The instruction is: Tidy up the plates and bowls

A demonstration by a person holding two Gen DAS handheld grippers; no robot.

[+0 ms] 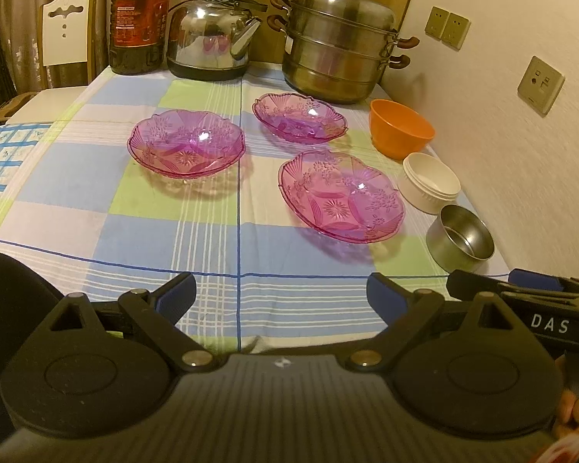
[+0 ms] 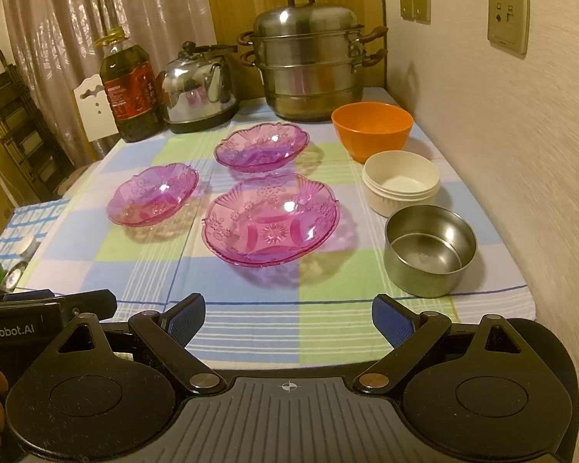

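Grippers first: left gripper (image 1: 281,296) sits at the bottom of its frame, jaws spread wide with nothing between them, and right gripper (image 2: 288,320) is the same in its own view, released and hovering over the near edge of the checked tablecloth (image 2: 251,332). Just past that, lower right, a steel bowl (image 2: 430,250), then a white bowl (image 2: 401,187) and an orange bowl (image 2: 372,127) in a line up the right side by the wall. Mid-frame are 3 pink plates, all apart: nearest plate (image 2: 271,220), left plate (image 2: 153,195), far plate (image 2: 261,146). Along the top: oil bottle (image 2: 129,88), kettle (image 2: 198,87), steamer pot (image 2: 308,65).
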